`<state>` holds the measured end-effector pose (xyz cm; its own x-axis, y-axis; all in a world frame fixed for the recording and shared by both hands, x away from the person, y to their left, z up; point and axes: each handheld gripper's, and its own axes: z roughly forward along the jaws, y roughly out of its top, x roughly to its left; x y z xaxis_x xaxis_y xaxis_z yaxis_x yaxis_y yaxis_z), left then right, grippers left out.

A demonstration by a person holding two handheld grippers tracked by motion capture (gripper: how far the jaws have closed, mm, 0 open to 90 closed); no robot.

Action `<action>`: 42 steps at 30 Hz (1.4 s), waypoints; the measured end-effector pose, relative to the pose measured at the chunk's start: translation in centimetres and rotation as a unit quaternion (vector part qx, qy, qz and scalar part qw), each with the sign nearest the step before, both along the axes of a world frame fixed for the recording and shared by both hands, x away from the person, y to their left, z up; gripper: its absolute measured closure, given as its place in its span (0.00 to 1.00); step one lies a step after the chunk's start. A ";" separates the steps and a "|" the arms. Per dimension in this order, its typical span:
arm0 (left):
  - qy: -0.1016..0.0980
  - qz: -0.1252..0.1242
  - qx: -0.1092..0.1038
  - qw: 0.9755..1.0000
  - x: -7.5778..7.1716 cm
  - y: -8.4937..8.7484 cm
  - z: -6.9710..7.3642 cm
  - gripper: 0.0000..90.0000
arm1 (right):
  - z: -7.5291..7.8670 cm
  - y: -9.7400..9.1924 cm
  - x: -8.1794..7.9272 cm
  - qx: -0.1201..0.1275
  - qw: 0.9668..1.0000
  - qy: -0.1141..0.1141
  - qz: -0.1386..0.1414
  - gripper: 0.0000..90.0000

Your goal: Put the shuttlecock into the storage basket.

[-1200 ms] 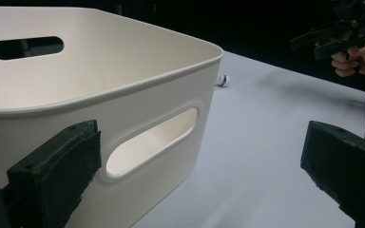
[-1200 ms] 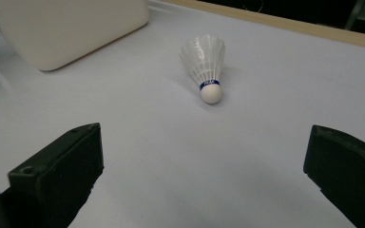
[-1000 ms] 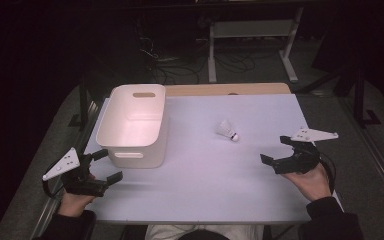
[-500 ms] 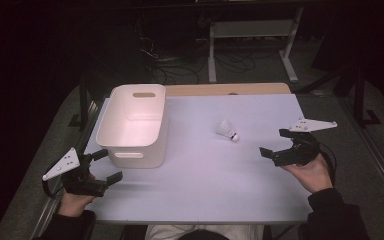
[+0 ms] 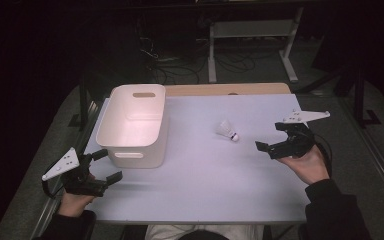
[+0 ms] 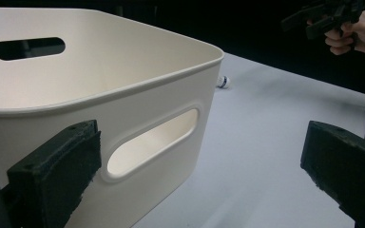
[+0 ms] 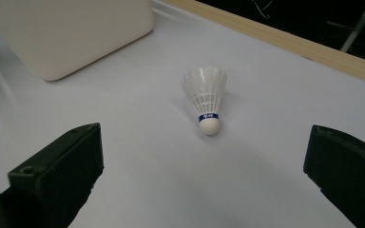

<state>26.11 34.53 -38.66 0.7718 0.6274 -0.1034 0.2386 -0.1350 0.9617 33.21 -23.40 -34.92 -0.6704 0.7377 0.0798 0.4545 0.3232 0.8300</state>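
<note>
1. The right gripper has its black fingers spread wide with nothing between them, aimed left at the white feathered shuttlecock with a blue band and white cork tip.
2. The shuttlecock lies on its side on the pale lilac worktop, right of centre, cork towards the near right, near the right gripper but apart from it.
3. The right hand holds its gripper raised above the worktop's right edge, palm turned up.
4. Compared with a second ago, the right gripper has moved a little farther up and towards the shuttlecock.
5. The left gripper rests at the near left corner, fingers spread, empty, just in front of the white plastic bin with handle slots; it has not moved.
</note>
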 end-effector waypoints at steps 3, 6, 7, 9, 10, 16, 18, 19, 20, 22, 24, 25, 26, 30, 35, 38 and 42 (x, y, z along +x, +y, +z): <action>0.000 0.000 0.000 1.000 0.0 0.0 0.0 0.00 | 0.4 0.4 0.4 -0.004 1.000 -0.001 0.004 0.00; 0.000 -0.001 0.000 1.000 0.0 0.0 0.0 0.00 | 0.7 0.7 0.6 -0.009 1.000 0.001 0.006 0.00; 0.000 -0.001 0.000 1.000 0.0 0.0 0.0 0.00 | 0.8 0.8 0.7 -0.010 1.000 0.000 0.009 0.00; 0.000 0.000 0.000 1.000 0.0 0.0 0.0 0.00 | 1.0 0.9 0.9 -0.010 1.000 0.001 0.011 0.00; 0.000 -0.001 0.000 1.000 0.0 0.0 0.0 0.00 | 1.1 1.0 1.0 -0.010 1.000 0.002 0.012 0.00; 0.000 0.000 -0.001 1.000 0.0 0.0 0.0 0.00 | 1.8 1.5 1.8 -0.018 1.000 0.007 0.020 0.00; 0.000 0.000 0.000 1.000 0.0 0.0 0.0 0.00 | 1.9 1.6 1.9 -0.020 1.000 0.007 0.021 0.00; 0.000 0.000 0.000 1.000 0.0 0.0 0.0 0.00 | 2.0 1.7 2.1 -0.021 1.000 0.008 0.021 0.00; 0.000 0.000 0.000 1.000 0.0 0.0 0.0 0.00 | 2.2 1.9 2.4 -0.024 0.999 0.010 0.025 0.00; 0.000 0.000 0.000 1.000 0.0 0.0 0.0 0.00 | 2.3 2.0 2.7 -0.027 0.999 0.012 0.026 0.00; 0.000 0.000 0.000 1.000 0.0 0.0 0.0 0.00 | 2.4 2.2 3.0 -0.029 0.999 0.014 0.027 0.00; 0.000 0.000 0.000 1.000 0.0 0.0 0.0 0.00 | 2.5 2.3 3.2 -0.030 0.999 0.014 0.027 0.00; 0.000 0.000 0.000 1.000 0.0 0.0 0.0 0.00 | 2.5 2.4 3.3 -0.032 0.999 0.014 0.028 0.00; 0.000 -0.001 0.000 1.000 0.0 0.0 0.0 0.00 | 2.5 2.7 3.9 -0.039 0.999 0.019 0.030 0.00; 0.000 -0.002 0.000 1.000 0.0 0.0 0.0 0.00 | 2.7 3.1 4.5 -0.047 0.998 0.021 0.033 0.00; 0.000 -0.002 0.000 1.000 0.0 0.0 0.0 0.00 | 2.7 3.3 4.8 -0.048 0.998 0.023 0.034 0.00; 0.000 -0.002 0.000 1.000 0.0 0.0 0.0 0.00 | 2.8 3.6 5.2 -0.051 0.998 0.026 0.037 0.00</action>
<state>26.09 34.53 -38.67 0.7746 0.6240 -0.1034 0.2376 -0.1356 0.9618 38.43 -19.83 -32.11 -0.7204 0.6922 0.0424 0.4671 0.4391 0.7674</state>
